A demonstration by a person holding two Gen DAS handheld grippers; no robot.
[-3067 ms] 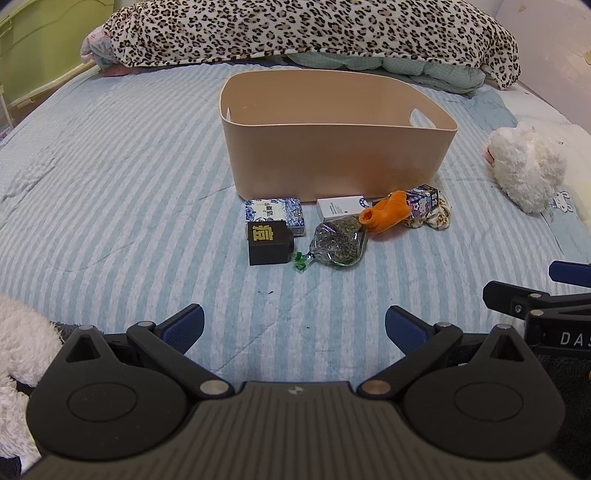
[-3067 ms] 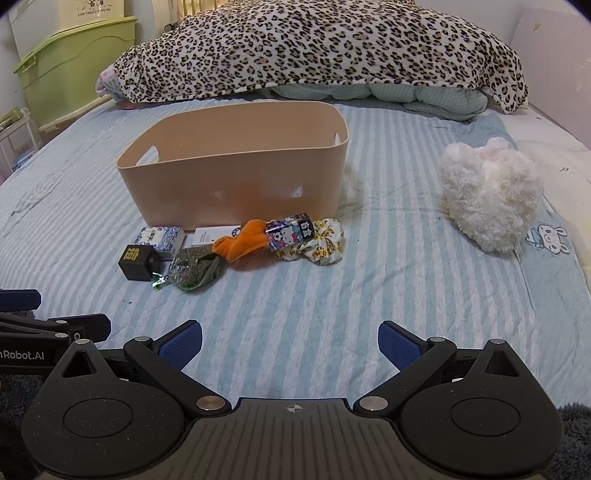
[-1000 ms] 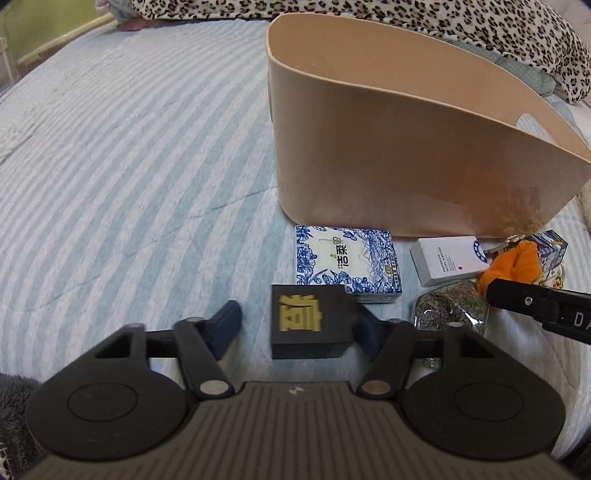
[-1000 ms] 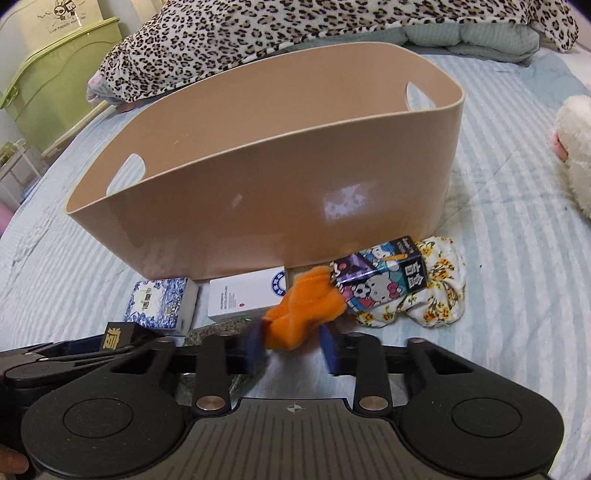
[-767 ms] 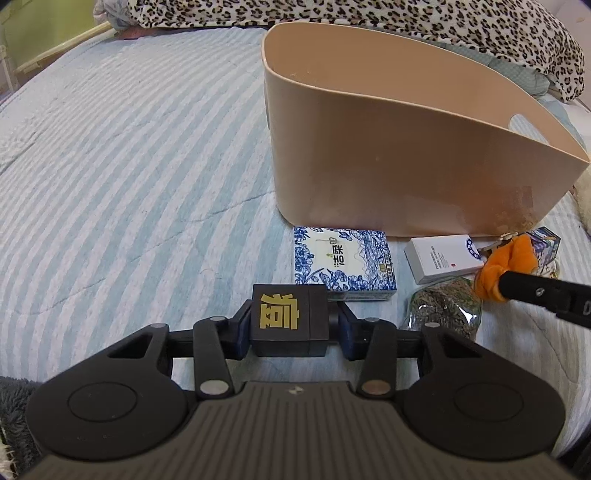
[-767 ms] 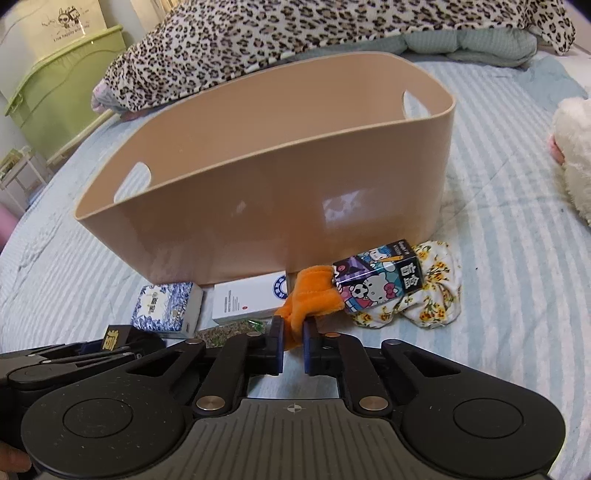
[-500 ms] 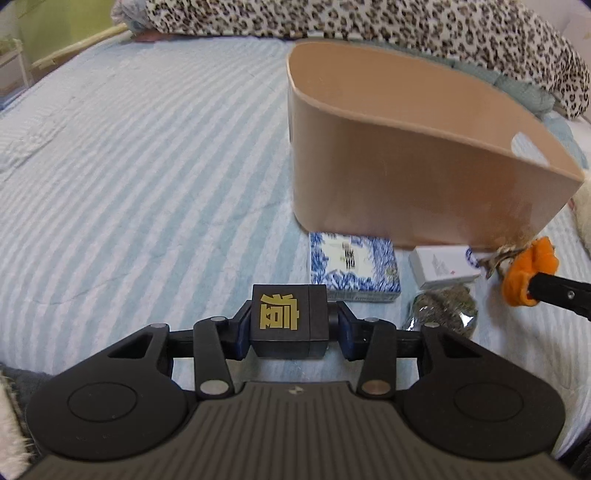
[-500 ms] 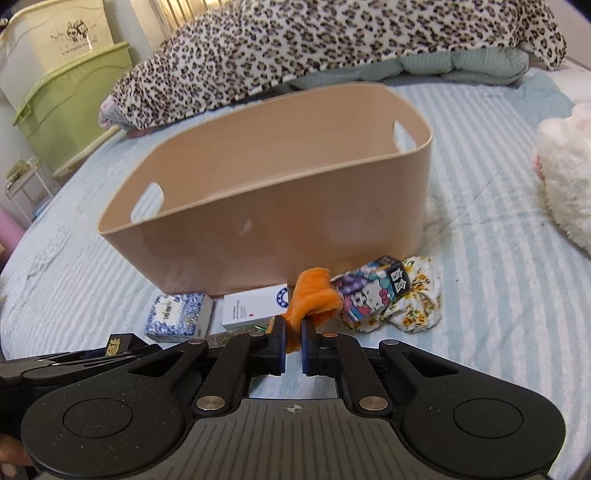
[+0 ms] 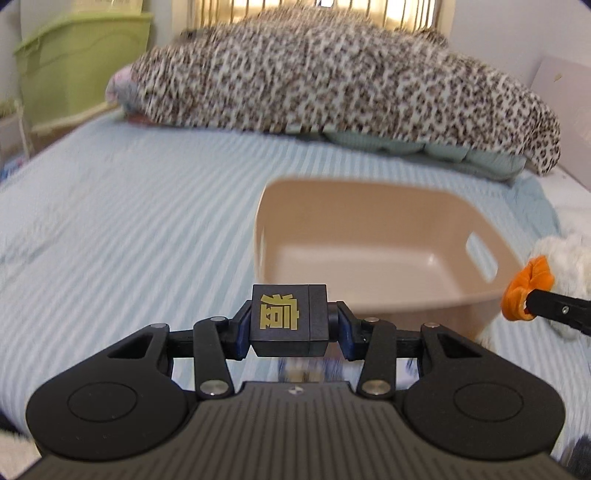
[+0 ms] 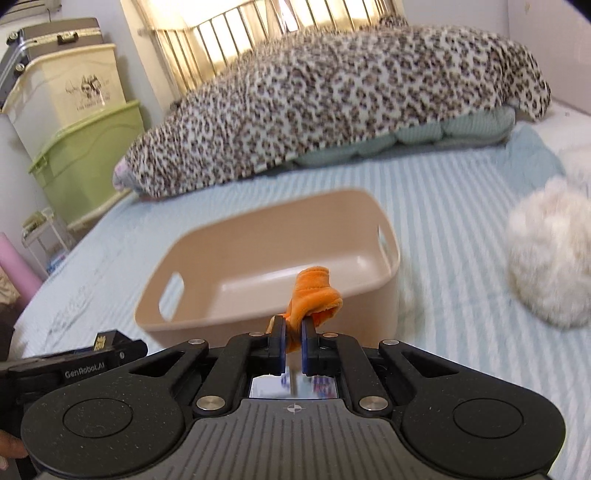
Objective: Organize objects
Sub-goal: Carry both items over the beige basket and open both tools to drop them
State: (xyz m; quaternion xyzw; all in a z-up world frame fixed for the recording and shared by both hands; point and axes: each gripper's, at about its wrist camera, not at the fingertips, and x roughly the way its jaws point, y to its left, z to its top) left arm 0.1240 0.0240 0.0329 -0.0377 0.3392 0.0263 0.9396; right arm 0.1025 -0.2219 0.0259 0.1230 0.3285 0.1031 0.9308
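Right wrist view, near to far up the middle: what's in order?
Right tool shut on the orange cloth → beige bin → striped bedsheet → leopard blanket → bed rails.

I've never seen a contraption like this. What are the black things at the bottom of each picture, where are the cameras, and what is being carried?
No robot here: a person holds a two-finger gripper in each hand, each with a camera looking along its fingers. One picture is from the left gripper, shut on a black cube with a gold character. The other is from the right gripper, pinching an orange cloth. Both are raised near a tan bin on a striped bed. A leopard-print blanket lies behind, a white fluffy toy beside.
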